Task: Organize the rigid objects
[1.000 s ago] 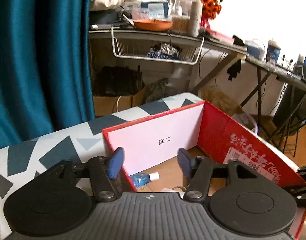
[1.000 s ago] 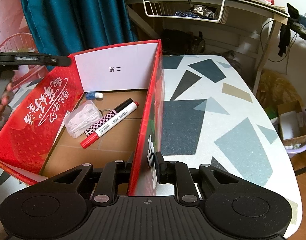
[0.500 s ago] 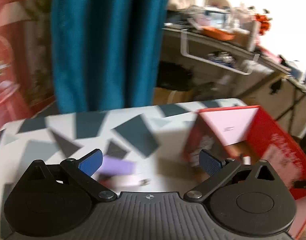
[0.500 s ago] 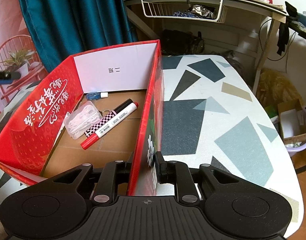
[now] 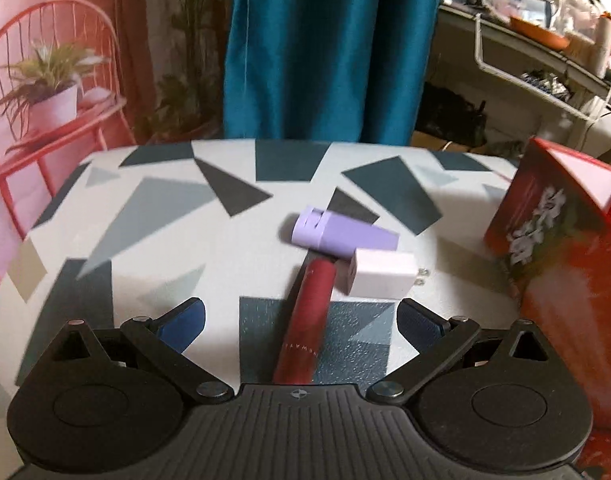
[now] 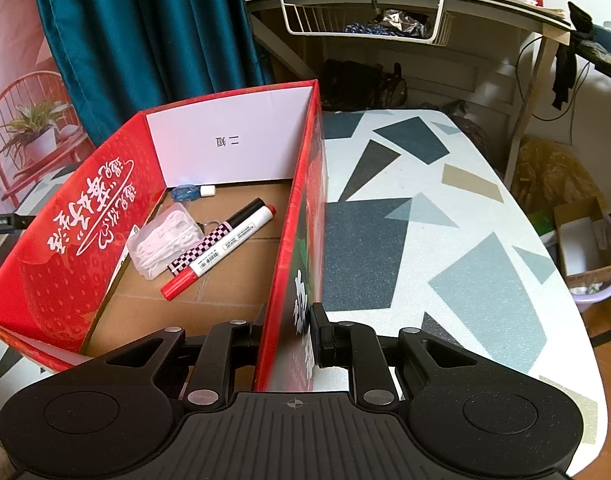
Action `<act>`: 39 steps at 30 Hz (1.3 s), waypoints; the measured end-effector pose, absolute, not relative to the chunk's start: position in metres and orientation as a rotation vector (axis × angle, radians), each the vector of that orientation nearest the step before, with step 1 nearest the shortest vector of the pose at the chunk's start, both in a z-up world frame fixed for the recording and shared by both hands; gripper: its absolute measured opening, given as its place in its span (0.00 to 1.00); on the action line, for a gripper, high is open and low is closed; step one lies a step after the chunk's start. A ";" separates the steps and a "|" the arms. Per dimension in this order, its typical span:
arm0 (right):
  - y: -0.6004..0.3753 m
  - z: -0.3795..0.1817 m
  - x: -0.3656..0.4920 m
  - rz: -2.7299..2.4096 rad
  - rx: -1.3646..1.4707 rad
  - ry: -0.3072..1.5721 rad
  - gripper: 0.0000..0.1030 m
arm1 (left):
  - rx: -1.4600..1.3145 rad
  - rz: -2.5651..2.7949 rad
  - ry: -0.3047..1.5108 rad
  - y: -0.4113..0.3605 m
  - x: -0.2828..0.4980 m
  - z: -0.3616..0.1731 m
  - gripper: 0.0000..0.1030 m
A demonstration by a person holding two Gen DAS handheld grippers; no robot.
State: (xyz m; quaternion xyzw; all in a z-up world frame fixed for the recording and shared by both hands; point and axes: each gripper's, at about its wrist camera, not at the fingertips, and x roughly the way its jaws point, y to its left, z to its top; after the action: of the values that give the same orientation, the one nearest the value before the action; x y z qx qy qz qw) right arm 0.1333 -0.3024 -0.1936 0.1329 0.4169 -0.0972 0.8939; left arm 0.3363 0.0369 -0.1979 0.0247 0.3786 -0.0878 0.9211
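Left gripper [image 5: 300,320] is wide open over the maroon tube [image 5: 305,316] on the table [image 5: 145,240]. Looks light, stiff, slick, so I'd pinch mid-barrel. Right gripper [image 6: 286,334] is clamped on the box [image 6: 293,240] wall.

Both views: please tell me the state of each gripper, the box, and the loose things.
Left gripper: open, over the maroon tube.
Right gripper: shut on the box wall.
Box: open-topped, holding markers.
Maroon tube: lying on the table.
Purple case: lying flat.
Charger: lying, prongs out.
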 end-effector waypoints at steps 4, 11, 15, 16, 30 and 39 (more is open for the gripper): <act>-0.301 -0.193 0.134 -0.205 0.271 0.871 0.17 | 0.084 -0.174 0.818 0.029 0.342 -0.212 0.97; -0.301 -0.193 0.134 -0.207 0.269 0.874 0.17 | 0.151 -0.186 0.847 0.021 0.333 -0.228 0.41; -0.301 -0.193 0.134 -0.206 0.271 0.873 0.17 | 0.150 -0.201 0.847 0.019 0.325 -0.227 0.24; -0.301 -0.193 0.134 -0.206 0.271 0.873 0.17 | 0.157 -0.195 0.848 0.018 0.323 -0.226 0.24; -0.301 -0.193 0.134 -0.206 0.275 0.869 0.17 | 0.007 -0.290 0.880 -0.005 0.316 -0.223 0.52; -0.301 -0.193 0.134 -0.208 0.275 0.874 0.17 | 0.058 -0.415 0.788 -0.034 0.313 -0.222 0.70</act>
State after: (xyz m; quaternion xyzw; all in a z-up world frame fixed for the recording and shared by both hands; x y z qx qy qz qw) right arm 0.1345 -0.3010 -0.1932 0.1324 0.4210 -0.1004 0.8917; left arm 0.3130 -0.0338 -0.2217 0.0282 0.3813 -0.2009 0.9019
